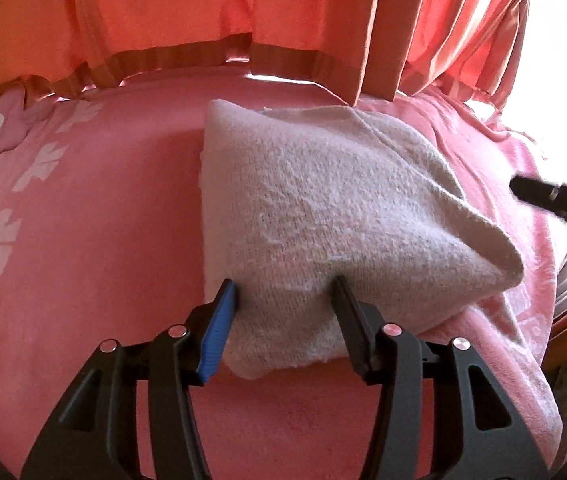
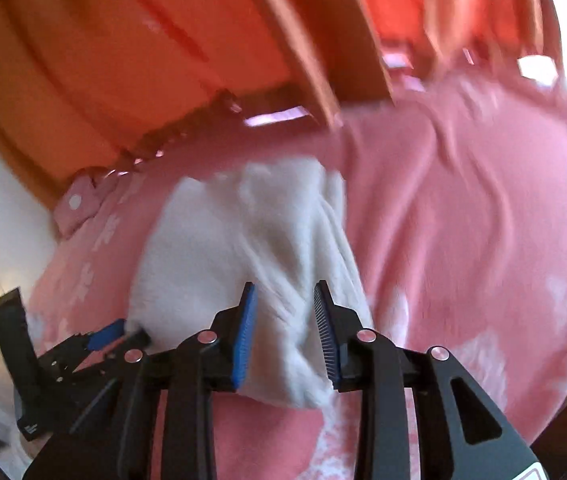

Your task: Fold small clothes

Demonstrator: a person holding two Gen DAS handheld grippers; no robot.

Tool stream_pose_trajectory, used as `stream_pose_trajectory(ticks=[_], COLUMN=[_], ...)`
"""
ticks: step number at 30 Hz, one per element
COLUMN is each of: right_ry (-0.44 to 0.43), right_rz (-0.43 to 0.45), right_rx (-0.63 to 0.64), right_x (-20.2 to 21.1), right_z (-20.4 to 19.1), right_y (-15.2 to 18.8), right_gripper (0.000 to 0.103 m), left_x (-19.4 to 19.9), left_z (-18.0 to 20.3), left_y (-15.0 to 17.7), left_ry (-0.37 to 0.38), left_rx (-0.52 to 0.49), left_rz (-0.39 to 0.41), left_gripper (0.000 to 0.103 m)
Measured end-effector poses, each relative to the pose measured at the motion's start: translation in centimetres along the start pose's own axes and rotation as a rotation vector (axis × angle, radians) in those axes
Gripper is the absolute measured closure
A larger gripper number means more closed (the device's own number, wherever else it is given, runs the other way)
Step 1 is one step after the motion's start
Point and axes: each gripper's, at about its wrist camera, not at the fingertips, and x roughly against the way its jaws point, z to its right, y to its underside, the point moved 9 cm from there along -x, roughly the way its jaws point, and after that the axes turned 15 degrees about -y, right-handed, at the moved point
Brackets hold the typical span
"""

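1. Left gripper (image 1: 285, 292) sits nearest in the left wrist view, fingers spread wide, with the near corner of the white knit cloth (image 1: 323, 220) bunched between them; whether the pads really pinch it, cannot tell.
2. Blue pad (image 1: 219, 332) on the 9 o'clock finger touches the cloth edge; the black finger at 3 o'clock presses into the knit.
3. Cloth lies folded on the pink blanket (image 1: 95, 248), its far corner at 12 o'clock near the orange curtain (image 1: 171, 4).
4. Right gripper (image 2: 285, 292) in the right wrist view: fingers partly apart, a ridge of the cloth (image 2: 243, 232) running between them; grip not certain, picture blurred.
5. Right gripper also shows at 3 o'clock in the left view (image 1: 555, 196), just off the cloth's right edge.
6. Left gripper appears at 8 o'clock in the right view (image 2: 115, 332), at the cloth's left corner.
7. No containers visible.
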Motion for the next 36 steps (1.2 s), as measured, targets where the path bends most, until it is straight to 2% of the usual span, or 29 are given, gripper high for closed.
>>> stream_pose_trajectory(ticks=[1,4,5,7,9,11,13,14,17,20,22,25,28,30,34,36], right_ry=[0.006,0.063,0.063,0.054,-0.006,-0.018,0.031,0.031,0.029,-0.064,-0.077,-0.033,-0.015,-0.047,-0.052,-0.077], right_rz=[-0.037,-0.3,-0.305,-0.263,-0.204,-0.234,-0.359,-0.38,-0.345,-0.287,-0.316,-0.441,-0.426,-0.371,-0.412,-0.385], right_rx=[0.03,0.046,0.051,0.031,0.031,0.064,0.088,0.088,0.087,0.09,0.116,0.182,0.198,0.181,0.141,0.119], right_x=[-1.2,-7.8,-8.3,-6.7,-4.8,-5.1,-8.0,-8.6,-7.2,-5.6,-6.6,-10.0,-9.2,-7.9,-10.2,-9.3], right_z=[-0.5,1.4,1.6,0.8,-0.6,-1.3,-0.2,0.2,-0.8,-3.4,-4.2,-3.2,-4.0,-4.7,-2.9,-3.0], right_y=[0.2,4.8,5.0,3.5,2.3,3.0,5.7,6.4,5.3,4.0,4.3,6.8,5.5,4.3,6.3,5.8], right_gripper=[0.074,0.074,0.074,0.075,0.073,0.073,0.073,0.073,0.073,0.072,0.072,0.069,0.068,0.068,0.067,0.067], left_x=[0.0,0.0,0.1,0.2,0.2,0.2,0.3,0.2,0.4,0.5,0.6,0.8,0.8,0.8,0.5,0.6], left_z=[0.1,0.2,0.1,0.1,0.0,0.0,0.0,0.0,-0.1,-0.6,-0.6,-0.6,-0.8,-1.0,-1.0,-1.0], left_y=[0.1,0.2,0.4,0.5,0.6,0.6,0.7,0.7,0.9,0.9,0.8,0.9,1.3,1.5,1.8,1.8], left_ry=[-0.004,-0.014,-0.011,-0.029,-0.031,-0.032,-0.033,-0.029,-0.045,-0.039,-0.035,-0.034,-0.038,-0.039,-0.032,-0.025], left_rx=[-0.002,-0.002,-0.001,-0.008,-0.009,-0.008,-0.013,-0.016,-0.025,-0.004,0.011,0.016,0.025,0.028,0.033,0.036], left_rz=[0.001,-0.004,-0.009,-0.011,-0.015,-0.012,-0.013,-0.017,-0.013,-0.023,-0.031,-0.04,-0.052,-0.056,-0.071,-0.075], left_gripper=[0.054,0.053,0.053,0.053,0.052,0.052,0.052,0.052,0.051,0.051,0.051,0.052,0.053,0.053,0.053,0.053])
